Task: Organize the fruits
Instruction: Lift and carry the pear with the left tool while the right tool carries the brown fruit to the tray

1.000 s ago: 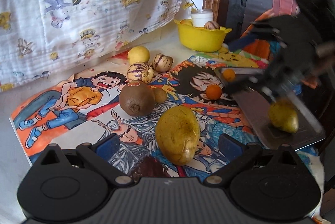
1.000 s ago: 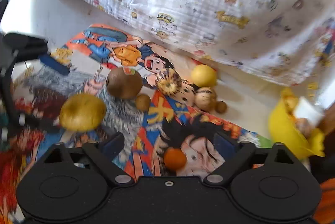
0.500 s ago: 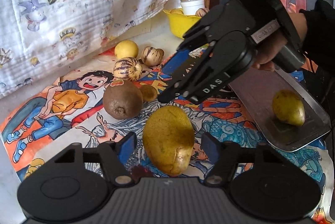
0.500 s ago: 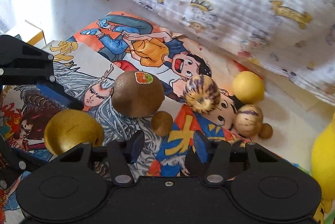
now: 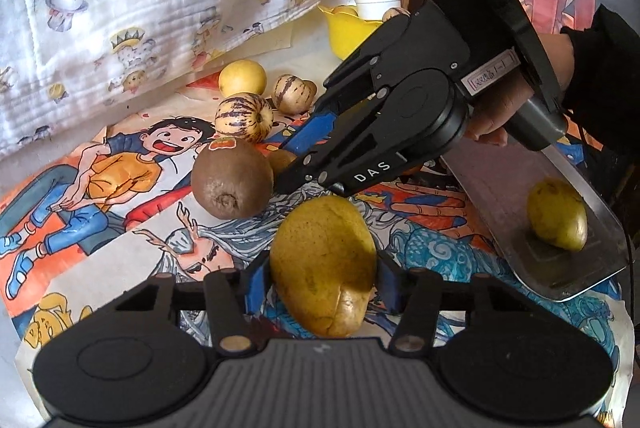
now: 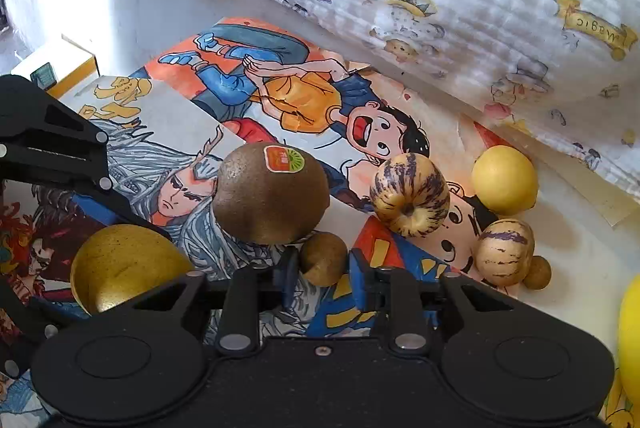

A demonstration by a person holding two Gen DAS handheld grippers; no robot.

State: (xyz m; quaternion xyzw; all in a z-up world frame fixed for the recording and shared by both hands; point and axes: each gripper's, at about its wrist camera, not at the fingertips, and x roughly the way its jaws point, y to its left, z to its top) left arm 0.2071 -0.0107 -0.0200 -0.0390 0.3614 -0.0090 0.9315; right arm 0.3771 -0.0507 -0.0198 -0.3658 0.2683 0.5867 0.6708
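Left gripper (image 5: 322, 278) fingers are closing around the yellow mango (image 5: 323, 270); right gripper (image 6: 323, 274) fingers are clamped on the small brown fruit (image 6: 323, 259) beside the kiwi (image 6: 270, 193).

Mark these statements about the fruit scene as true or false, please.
The right hand-held gripper is shut on the small brown fruit. True.
The kiwi bears a sticker. True.
The metal tray is empty. False: a yellow-green fruit lies on it.
The yellow bowl stands on the tray. False: it stands apart, farther back.
The large yellow fruit is in the bowl. False: it sits on the mat between the left hand-held gripper's closing jaws.
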